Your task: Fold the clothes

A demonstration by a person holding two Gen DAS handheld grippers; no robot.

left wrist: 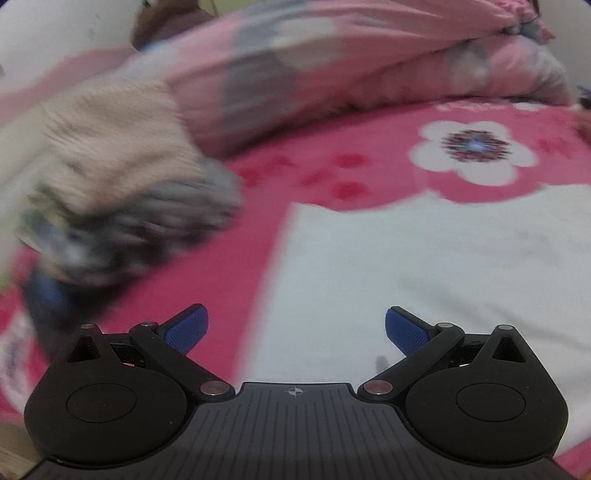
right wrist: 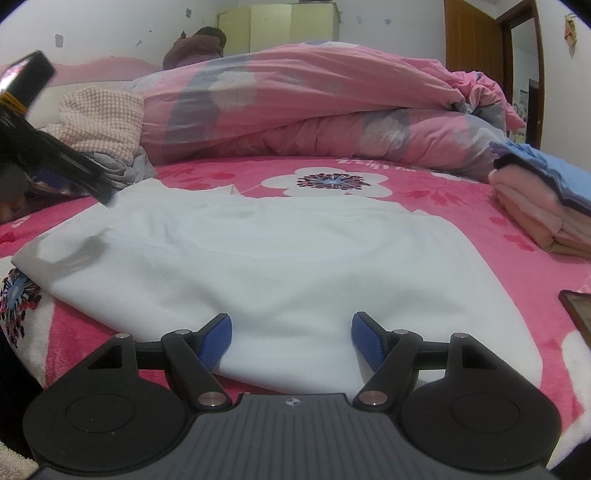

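Bedroom scene, pink flowered blanket (right wrist: 461,218) as the work surface, white walls, yellowish wardrobe (right wrist: 277,27) and brown door (right wrist: 476,40) at the back.

White garment (right wrist: 280,251) lies spread flat on the blanket, mid-frame in the right wrist view. Landmark from here on = that garment.

- Right gripper (right wrist: 291,341): low at the garment's near hem, jaws spread, blue pads (right wrist: 216,341) either side of the hem edge, nothing between them. Contact with the cloth: can't tell.
- Left gripper (left wrist: 295,332): jaws apart as well, empty, over the garment's left part near its left edge. Its view is motion-blurred. From the right wrist view the left gripper shows as a black body (right wrist: 48,155) just past the garment's far-left corner.
- Clothes pile (right wrist: 107,136): beyond the garment's far-left corner, cream knit on top, grey pieces under it. Same pile in the left view (left wrist: 110,184), blurred.
- Pink duvet (right wrist: 314,107): bunched up behind the garment, across the back of the bed.
- Folded stack (right wrist: 543,206): right of the garment, well apart, peach items with blue and a dark layer on top.
- Large white flower print (right wrist: 325,181): on the blanket, just behind the garment's far edge.
- Phone-like dark slab (right wrist: 578,310): right of the garment at frame edge, only partly visible.

Garment reads mostly unfolded, a few soft creases, left edge slightly lifted off the blanket.
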